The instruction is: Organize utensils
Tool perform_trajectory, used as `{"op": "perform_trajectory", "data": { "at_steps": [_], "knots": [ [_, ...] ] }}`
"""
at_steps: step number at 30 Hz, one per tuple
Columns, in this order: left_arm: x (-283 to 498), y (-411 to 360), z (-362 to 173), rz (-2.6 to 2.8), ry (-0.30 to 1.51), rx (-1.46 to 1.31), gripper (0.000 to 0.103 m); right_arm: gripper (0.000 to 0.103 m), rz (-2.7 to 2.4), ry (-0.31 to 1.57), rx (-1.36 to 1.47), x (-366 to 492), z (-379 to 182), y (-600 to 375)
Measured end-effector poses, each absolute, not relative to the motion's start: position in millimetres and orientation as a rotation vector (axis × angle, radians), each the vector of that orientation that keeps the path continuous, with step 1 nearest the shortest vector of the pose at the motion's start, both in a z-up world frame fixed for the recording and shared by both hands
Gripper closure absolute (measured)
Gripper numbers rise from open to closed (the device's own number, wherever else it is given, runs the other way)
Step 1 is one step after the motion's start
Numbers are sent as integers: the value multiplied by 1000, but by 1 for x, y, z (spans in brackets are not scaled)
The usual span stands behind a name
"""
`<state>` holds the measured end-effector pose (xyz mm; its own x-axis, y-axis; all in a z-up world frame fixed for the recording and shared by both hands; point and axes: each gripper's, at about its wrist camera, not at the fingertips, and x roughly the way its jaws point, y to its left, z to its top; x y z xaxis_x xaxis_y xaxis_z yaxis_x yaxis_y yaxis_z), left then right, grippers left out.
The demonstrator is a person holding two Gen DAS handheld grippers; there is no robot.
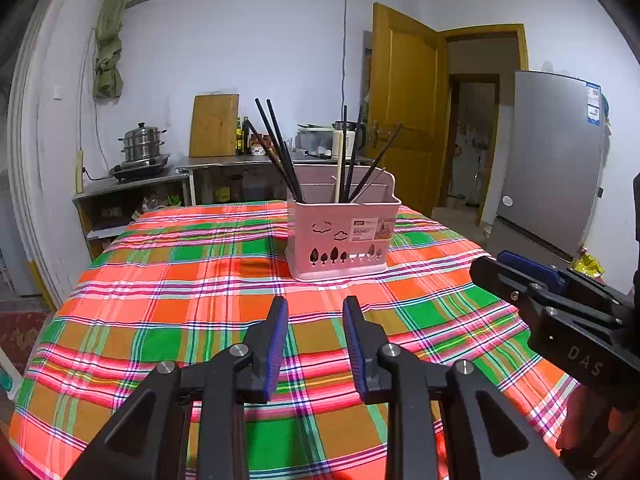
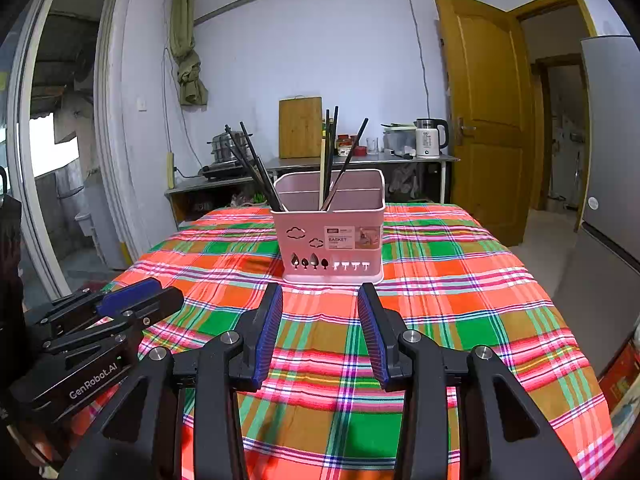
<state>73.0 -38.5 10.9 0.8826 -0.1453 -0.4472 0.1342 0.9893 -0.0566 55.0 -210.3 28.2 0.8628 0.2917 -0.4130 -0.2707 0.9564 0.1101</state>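
Both hand-held grippers, left (image 1: pixel 316 344) and right (image 2: pixel 320 332), gape empty at our desk's (image 2: pixel 460 300) near edge. Basket (image 2: pixel 330 236) mid-desk holds chopsticks (image 2: pixel 256 168) upright; we judge sorting nearly done.

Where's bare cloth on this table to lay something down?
Bare tablecloth lies between the pink basket and both open claws, left claw and right claw, and to either side of the basket. Crowded only inside it, with chopsticks.

"basket" on pink caddy label (image 2: pixel 352 237), "genrobot.ai" on left gripper (image 2: pixel 132 304)
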Motion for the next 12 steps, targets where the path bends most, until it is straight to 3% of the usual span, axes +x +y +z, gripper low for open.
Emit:
{"op": "perform_trajectory", "data": {
  "at_steps": [12],
  "knots": [
    [74, -34, 12, -112, 457, -27, 69, 63, 297, 443, 49, 53, 27, -210]
  ]
}}
